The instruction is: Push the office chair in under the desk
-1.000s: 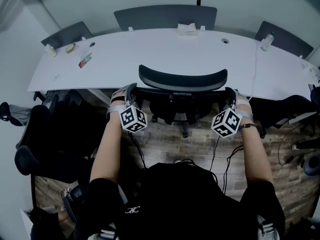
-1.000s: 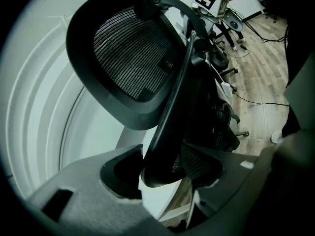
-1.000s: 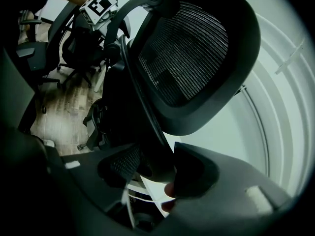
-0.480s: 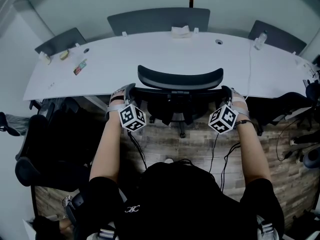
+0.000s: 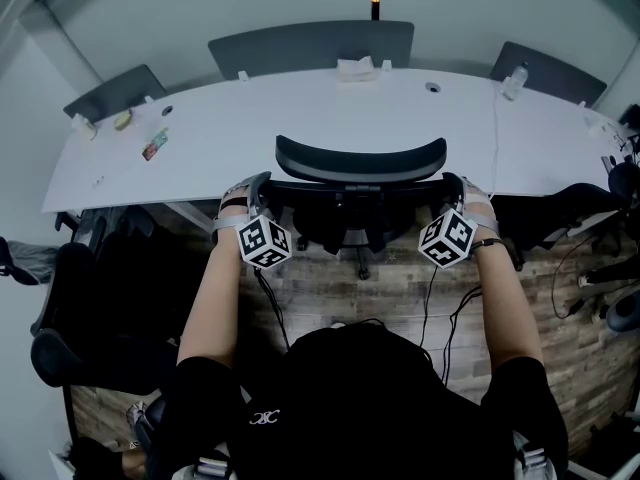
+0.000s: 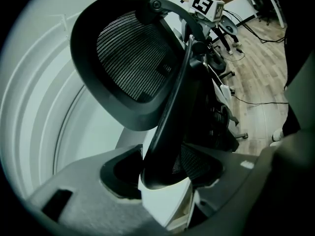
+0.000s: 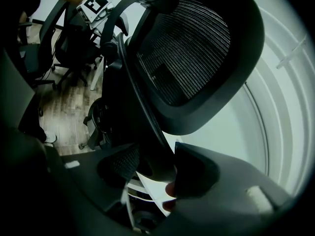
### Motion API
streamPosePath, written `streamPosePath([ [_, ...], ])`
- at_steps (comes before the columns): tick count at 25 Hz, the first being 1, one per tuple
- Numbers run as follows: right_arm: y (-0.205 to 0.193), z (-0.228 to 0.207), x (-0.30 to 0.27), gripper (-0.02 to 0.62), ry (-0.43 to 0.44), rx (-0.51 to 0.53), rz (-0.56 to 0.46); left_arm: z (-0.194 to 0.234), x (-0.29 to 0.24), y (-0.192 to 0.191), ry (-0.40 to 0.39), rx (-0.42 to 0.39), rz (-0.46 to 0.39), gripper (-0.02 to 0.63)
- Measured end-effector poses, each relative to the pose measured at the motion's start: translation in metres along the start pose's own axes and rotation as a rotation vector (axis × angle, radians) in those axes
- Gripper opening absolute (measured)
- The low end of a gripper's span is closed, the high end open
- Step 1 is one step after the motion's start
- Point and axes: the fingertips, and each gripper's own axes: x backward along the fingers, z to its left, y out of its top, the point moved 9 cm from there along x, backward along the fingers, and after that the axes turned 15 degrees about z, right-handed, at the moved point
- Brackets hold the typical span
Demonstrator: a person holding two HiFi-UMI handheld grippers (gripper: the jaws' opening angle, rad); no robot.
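Observation:
The black office chair point(image 5: 360, 158) stands at the near edge of the white desk point(image 5: 300, 118), its mesh headrest above the desk edge and its seat hidden below. My left gripper point(image 5: 260, 196) clasps the left side of the chair's back frame and my right gripper point(image 5: 456, 194) clasps the right side. In the left gripper view the dark frame bar point(image 6: 172, 117) runs down between the jaws of the left gripper point(image 6: 165, 173), below the headrest point(image 6: 130, 58). The right gripper point(image 7: 157, 170) likewise holds the frame bar point(image 7: 140, 117) in its jaws.
Other black chairs stand at the left point(image 5: 100, 268) and the right point(image 5: 570, 213), close to the chair's sides. More chairs point(image 5: 310, 43) line the desk's far side. A tissue box point(image 5: 355, 66), a bottle point(image 5: 515, 78) and small items point(image 5: 155, 143) lie on the desk. Cables point(image 5: 440, 308) trail over the wood floor.
The desk has come a little nearer in the head view as the chair and both grippers eased forward. Both grips on the back frame look unchanged.

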Motion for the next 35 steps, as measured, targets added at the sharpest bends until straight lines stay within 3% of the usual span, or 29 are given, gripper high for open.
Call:
streamPosePath([
  [6, -0.001, -0.001, -0.001, 0.229, 0.012, -0.016, -0.006, -0.001, 0.0, 0.001, 0.0, 0.028, 0.004, 0.245],
  [9, -0.005, 0.001, -0.001, 0.234, -0.008, -0.025, -0.062, -0.002, 0.002, 0.001, 0.007, 0.052, 0.021, 0.252],
  [13, -0.01, 0.003, 0.007, 0.244, -0.018, -0.072, -0.119, -0.001, 0.014, -0.001, -0.017, 0.147, 0.015, 0.25],
  [15, -0.011, 0.001, 0.021, 0.208, -0.011, -0.175, -0.164, -0.001, 0.026, -0.002, -0.031, 0.243, -0.054, 0.213],
  [17, -0.012, -0.001, 0.041, 0.062, -0.029, -0.338, -0.247, 0.001, 0.044, -0.001, -0.025, 0.384, -0.146, 0.093],
  [18, -0.011, -0.002, 0.05, 0.008, -0.032, -0.428, -0.288, 0.003, 0.053, 0.001, -0.017, 0.454, -0.185, 0.065],
  [19, -0.01, -0.003, 0.058, 0.008, -0.023, -0.52, -0.325, 0.005, 0.061, 0.003, -0.013, 0.517, -0.218, 0.014],
  [22, -0.004, -0.008, 0.08, 0.007, 0.032, -0.792, -0.434, 0.012, 0.085, 0.013, -0.064, 0.695, -0.301, 0.009],
  [25, 0.004, -0.007, 0.099, 0.006, 0.07, -0.974, -0.503, 0.016, 0.107, 0.022, -0.122, 0.876, -0.357, 0.008],
  [29, 0.019, 0.006, 0.116, 0.005, 0.147, -1.031, -0.533, 0.006, 0.124, 0.035, -0.161, 0.973, -0.369, 0.008],
  [35, 0.037, 0.022, 0.121, 0.005, 0.23, -1.004, -0.534, -0.01, 0.116, 0.051, -0.289, 0.987, -0.319, 0.009],
])
